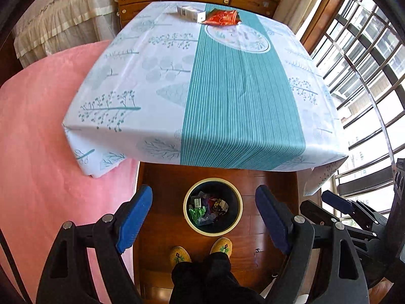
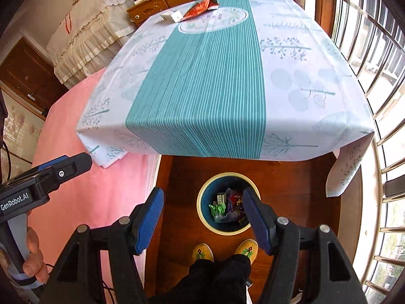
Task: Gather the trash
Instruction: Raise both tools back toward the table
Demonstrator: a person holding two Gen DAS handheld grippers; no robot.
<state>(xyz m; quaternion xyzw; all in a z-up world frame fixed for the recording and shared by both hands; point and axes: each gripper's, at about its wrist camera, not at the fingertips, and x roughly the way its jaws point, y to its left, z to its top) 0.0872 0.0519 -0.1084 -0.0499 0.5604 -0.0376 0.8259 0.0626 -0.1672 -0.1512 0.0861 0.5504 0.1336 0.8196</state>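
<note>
Wooden floor [image 1: 265, 190] down by the person's yellow slippers [image 2: 202, 252] holds a round bin [image 1: 213, 209] already full of crumpled wrappers, both the left gripper [image 1: 203, 219] and right gripper [image 2: 202, 219] hang wide open and empty above it, and way across the teal-striped tablecloth [image 1: 227, 96] sit an orange wrapper [image 1: 222, 17] touching a small white box [image 1: 191, 12].

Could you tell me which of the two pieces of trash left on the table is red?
The crinkled red foil wrapper; the small white cardboard box beside it is pale and rectangular.
</note>
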